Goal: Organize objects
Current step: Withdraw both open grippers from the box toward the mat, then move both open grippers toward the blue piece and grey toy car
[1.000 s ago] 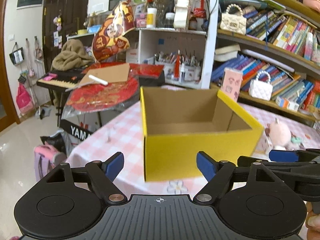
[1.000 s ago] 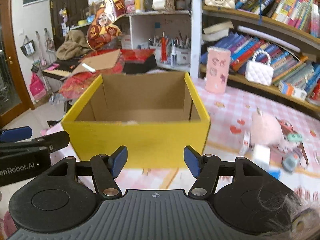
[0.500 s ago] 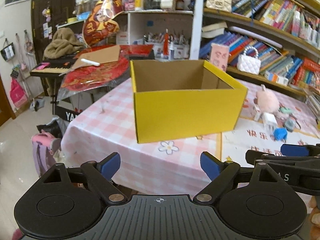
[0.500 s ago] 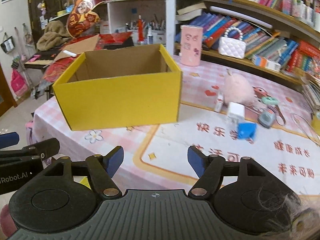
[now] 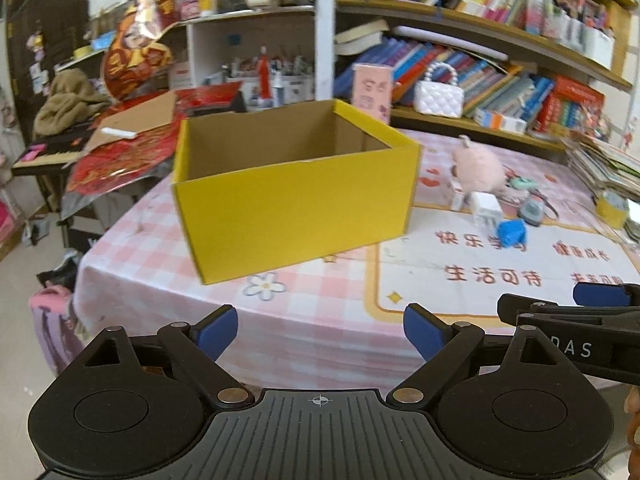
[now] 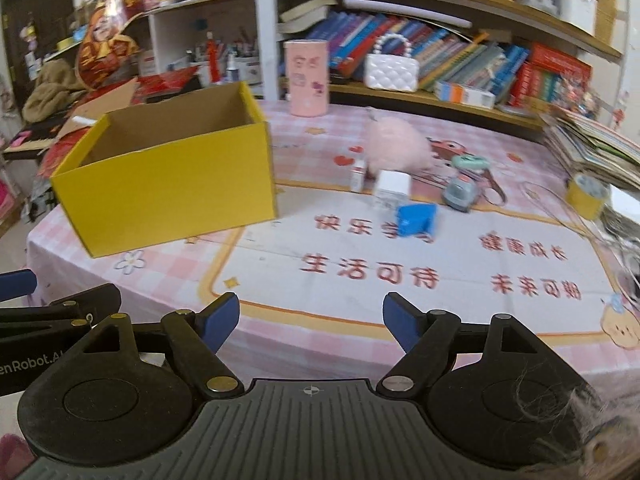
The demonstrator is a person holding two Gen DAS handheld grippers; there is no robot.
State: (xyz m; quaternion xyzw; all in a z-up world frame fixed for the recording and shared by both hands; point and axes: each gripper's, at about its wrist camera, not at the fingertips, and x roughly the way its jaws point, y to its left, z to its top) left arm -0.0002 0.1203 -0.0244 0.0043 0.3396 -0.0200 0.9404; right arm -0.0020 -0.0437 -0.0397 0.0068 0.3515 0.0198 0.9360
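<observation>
An open yellow cardboard box stands on the left part of the pink checked tablecloth. To its right lie a pink fluffy toy, a white cube, a blue block, a small grey car and a roll of yellow tape. My left gripper hovers off the table's near edge, its jaws opening with nothing between them. My right gripper is beside it, jaws also opening and empty.
Bookshelves packed with books run along the back wall. A pink cylinder tin and a white quilted handbag stand behind the toys. A stack of books sits at the right. A cluttered keyboard stand is at the left.
Both grippers have drawn back from the yellow box and swung right, so the toys and printed mat now show. Both pairs of jaws stand wider apart than before.
</observation>
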